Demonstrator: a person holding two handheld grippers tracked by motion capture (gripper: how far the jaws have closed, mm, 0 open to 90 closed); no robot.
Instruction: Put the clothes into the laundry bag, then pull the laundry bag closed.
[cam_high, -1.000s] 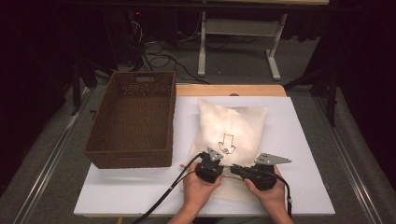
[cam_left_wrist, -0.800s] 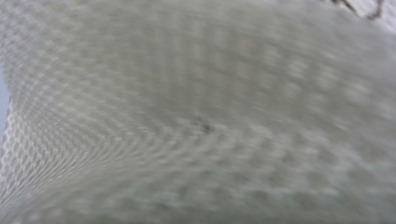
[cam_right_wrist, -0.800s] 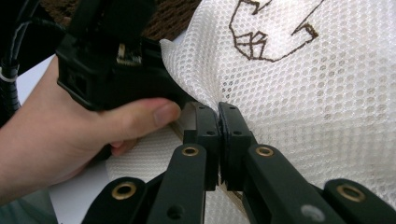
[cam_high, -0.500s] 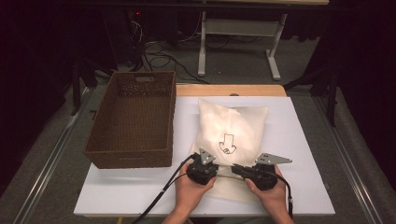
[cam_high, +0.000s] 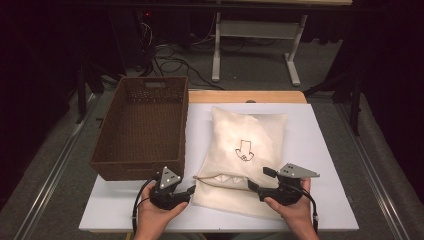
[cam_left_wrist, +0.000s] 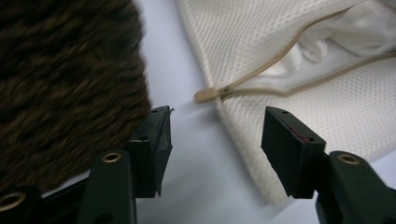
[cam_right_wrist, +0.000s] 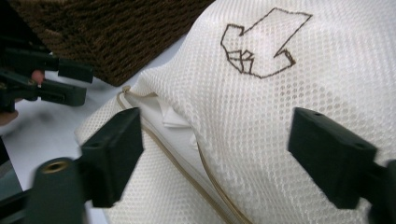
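High view: mesh bag (cam_high: 247, 150) beside basket (cam_high: 142, 125) already unzipped, contents still inside; left gripper (cam_high: 190, 191) and right gripper (cam_high: 254, 186) just opened, jaws wide, holding nothing

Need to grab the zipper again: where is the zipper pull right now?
In the left gripper view the zipper pull lies on the white table at the mesh bag corner, beside the basket.

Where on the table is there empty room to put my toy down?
Bare table lies right of the mesh bag, plus a narrow strip between bag and basket. The near edge is crowded.
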